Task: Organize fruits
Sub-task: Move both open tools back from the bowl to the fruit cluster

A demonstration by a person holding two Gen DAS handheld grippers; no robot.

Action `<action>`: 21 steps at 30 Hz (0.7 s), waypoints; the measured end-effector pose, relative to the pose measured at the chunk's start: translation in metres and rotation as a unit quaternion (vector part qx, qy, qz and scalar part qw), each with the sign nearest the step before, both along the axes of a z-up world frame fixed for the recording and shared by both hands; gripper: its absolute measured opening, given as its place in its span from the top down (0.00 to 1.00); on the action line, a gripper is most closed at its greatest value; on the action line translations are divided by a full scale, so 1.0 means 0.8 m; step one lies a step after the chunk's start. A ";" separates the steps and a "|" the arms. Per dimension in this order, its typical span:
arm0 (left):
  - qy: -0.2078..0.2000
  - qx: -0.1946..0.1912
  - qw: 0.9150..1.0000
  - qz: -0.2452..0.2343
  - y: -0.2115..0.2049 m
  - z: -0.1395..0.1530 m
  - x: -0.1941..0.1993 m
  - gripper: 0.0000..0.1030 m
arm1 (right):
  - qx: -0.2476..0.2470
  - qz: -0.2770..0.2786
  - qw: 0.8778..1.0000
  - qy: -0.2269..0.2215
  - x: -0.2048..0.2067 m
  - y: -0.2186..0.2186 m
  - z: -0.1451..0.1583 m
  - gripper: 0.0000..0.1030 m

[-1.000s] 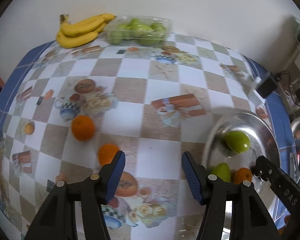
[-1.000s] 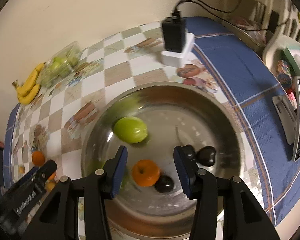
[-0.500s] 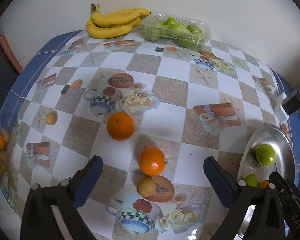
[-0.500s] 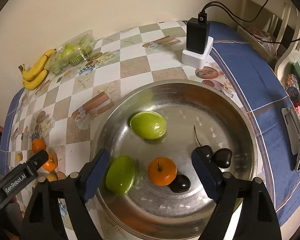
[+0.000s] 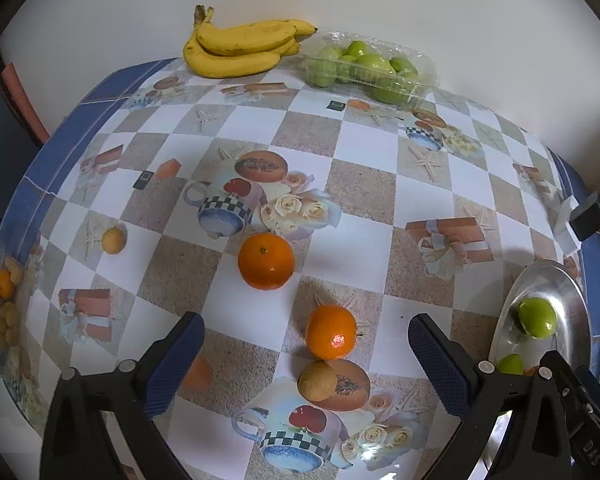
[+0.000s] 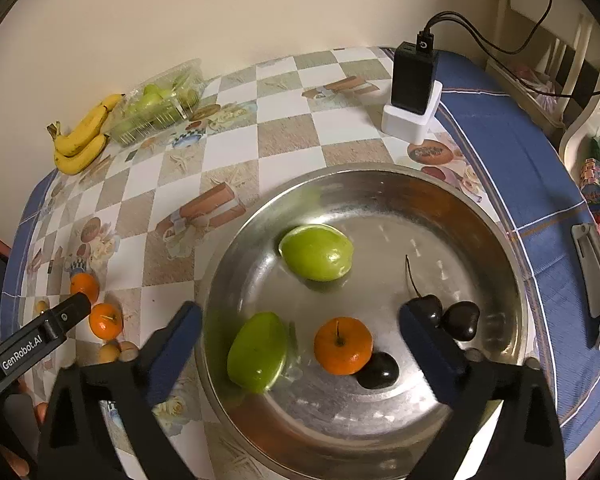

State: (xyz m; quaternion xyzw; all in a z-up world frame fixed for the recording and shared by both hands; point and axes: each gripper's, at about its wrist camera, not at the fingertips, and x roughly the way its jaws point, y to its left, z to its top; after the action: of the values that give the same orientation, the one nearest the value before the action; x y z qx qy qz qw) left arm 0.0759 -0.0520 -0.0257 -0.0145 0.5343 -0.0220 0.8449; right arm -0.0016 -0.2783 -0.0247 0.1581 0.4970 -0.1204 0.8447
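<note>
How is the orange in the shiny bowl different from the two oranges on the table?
The orange in the bowl lies inside the metal bowl, touching a dark fruit. The near table orange and far table orange lie loose on the tablecloth, outside it. All three are round and orange.

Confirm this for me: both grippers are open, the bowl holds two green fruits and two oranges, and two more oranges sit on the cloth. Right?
Not quite. The right wrist view shows only one orange in the bowl, beside the two green fruits. The rest holds: both grippers are open, and two oranges sit on the cloth.
</note>
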 end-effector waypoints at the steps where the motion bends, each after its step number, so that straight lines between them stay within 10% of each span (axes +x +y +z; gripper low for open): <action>1: 0.000 0.000 1.000 -0.002 0.000 0.000 0.000 0.00 | 0.000 0.001 1.000 -0.003 0.000 0.001 0.001 0.00; 21: -0.006 -0.028 0.999 0.036 0.061 0.011 0.013 0.00 | 0.030 -0.006 0.999 -0.044 0.012 0.025 0.016 0.00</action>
State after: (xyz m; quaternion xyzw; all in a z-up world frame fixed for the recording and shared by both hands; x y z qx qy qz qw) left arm 0.0862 -0.0033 -0.0166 -0.0567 0.5276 -0.0067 0.8476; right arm 0.0083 -0.2587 -0.0119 0.1918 0.4622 -0.1030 0.8596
